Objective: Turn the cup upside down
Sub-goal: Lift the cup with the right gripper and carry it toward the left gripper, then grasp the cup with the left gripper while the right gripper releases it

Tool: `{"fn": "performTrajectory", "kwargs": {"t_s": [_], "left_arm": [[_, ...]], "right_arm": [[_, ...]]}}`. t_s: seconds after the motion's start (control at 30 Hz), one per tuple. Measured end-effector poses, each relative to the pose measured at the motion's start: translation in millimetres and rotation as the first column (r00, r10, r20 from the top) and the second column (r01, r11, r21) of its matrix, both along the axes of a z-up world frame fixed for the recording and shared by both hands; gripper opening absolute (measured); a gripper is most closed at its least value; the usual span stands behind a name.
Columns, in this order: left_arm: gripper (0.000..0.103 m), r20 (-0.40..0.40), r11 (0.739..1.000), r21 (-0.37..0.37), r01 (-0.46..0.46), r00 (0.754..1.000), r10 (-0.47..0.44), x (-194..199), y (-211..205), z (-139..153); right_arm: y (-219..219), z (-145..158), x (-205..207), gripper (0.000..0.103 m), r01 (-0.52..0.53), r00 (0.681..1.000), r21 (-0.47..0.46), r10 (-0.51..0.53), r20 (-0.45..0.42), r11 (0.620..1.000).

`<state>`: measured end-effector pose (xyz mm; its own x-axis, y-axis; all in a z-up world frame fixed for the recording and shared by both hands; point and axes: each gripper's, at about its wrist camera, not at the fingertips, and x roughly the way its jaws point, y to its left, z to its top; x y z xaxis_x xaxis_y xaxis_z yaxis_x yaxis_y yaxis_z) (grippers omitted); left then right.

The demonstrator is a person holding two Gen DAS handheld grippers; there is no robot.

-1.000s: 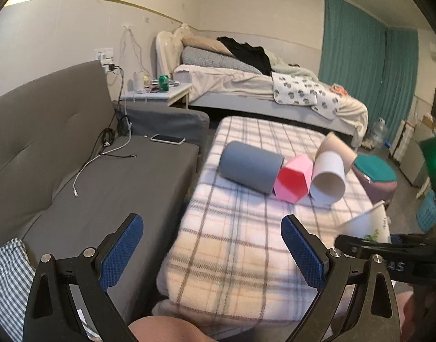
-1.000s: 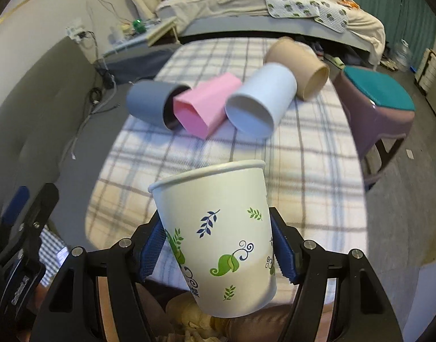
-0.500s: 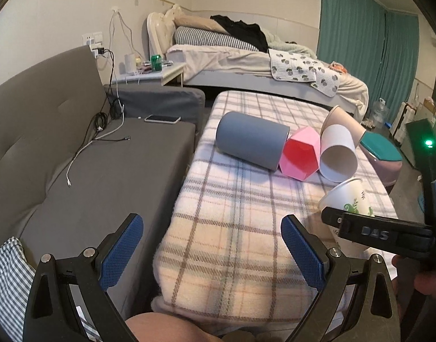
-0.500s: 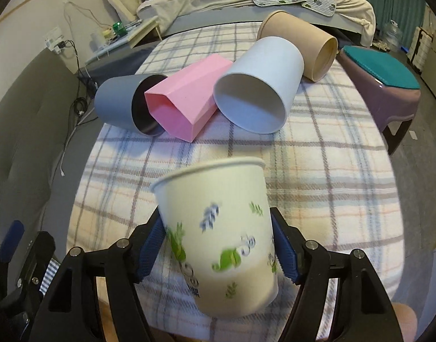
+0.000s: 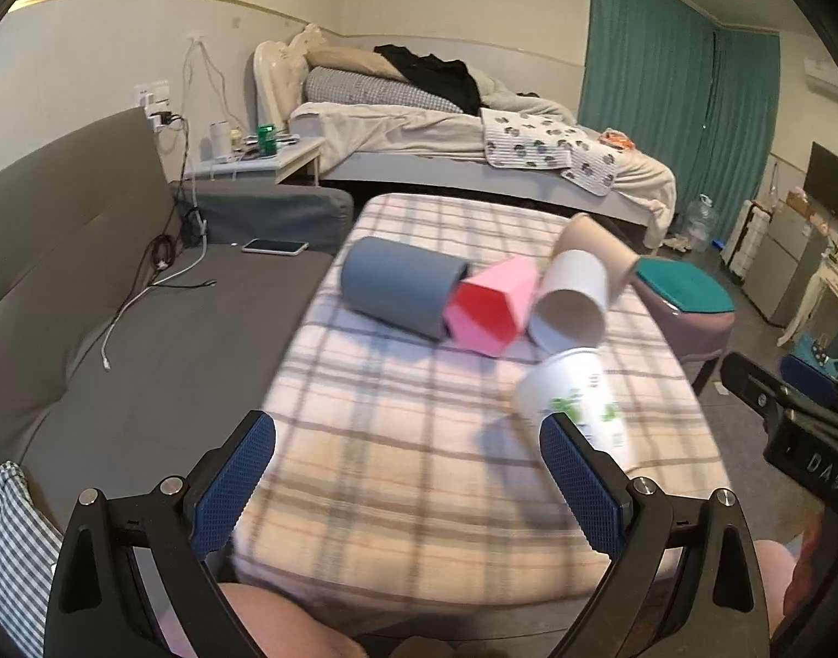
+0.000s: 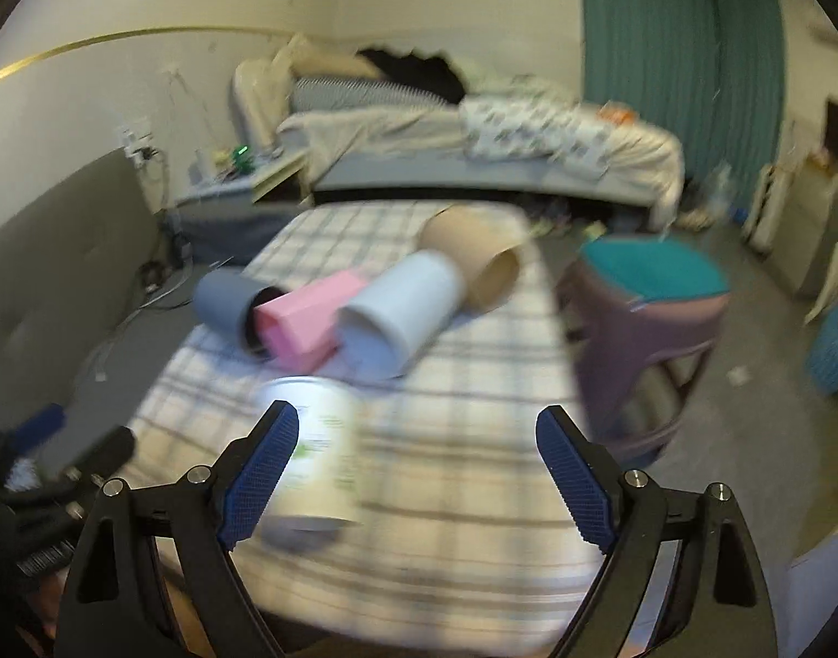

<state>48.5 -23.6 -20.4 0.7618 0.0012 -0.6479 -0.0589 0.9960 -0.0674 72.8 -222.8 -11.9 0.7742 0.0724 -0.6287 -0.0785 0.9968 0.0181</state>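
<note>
A white paper cup with green leaf prints stands on the plaid-covered table, near its right front. It is blurred; its rim looks to be at the top. In the right wrist view the cup is free, just beyond the left finger. My right gripper is open and empty, pulled back to the right of the cup; its body shows in the left wrist view. My left gripper is open and empty over the table's front edge.
A grey cup, a pink hexagonal cup, a white cup and a beige cup lie on their sides further back on the table. A grey sofa with a phone and cables is left, a teal-topped stool right.
My right gripper opened and let go of the paper cup, which now rests on the table. The gripper drew back to the right. My left gripper stayed open and shifted slightly.
</note>
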Motion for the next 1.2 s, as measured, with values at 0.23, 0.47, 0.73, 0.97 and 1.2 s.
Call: {"fn": "performTrajectory", "kwargs": {"t_s": [0.23,0.47,0.73,0.97,1.2], "left_arm": [[0.1,-0.014,0.998,0.023,0.067,0.998,-0.066,8.6,-53.5,-3.6],[0.1,-0.07,0.998,-0.008,0.06,0.996,-0.06,28.3,-81.6,-22.4],[0.1,-0.145,0.998,0.0,0.063,0.987,-0.063,38.4,-92.2,-52.8],[0.098,-0.155,0.997,-0.032,0.072,0.985,-0.076,40.1,-87.1,-64.8],[0.098,-0.142,0.99,-0.082,0.111,0.982,-0.122,42.2,-87.6,-67.2]], "right_arm": [[-49.3,-16.4,-2.3,0.089,0.101,0.995,0.006,-0.101,-0.022,0.995],[-69.6,-25.2,-0.8,0.089,0.086,0.996,0.015,-0.086,-0.028,0.996],[-90.1,-39.0,9.6,0.089,0.138,0.988,0.095,-0.13,-0.084,0.986],[-85.0,-49.3,20.4,0.089,0.132,0.986,0.096,-0.121,-0.114,0.987],[-81.3,-55.7,26.0,0.089,0.135,0.983,0.085,-0.122,-0.14,0.987]]}}
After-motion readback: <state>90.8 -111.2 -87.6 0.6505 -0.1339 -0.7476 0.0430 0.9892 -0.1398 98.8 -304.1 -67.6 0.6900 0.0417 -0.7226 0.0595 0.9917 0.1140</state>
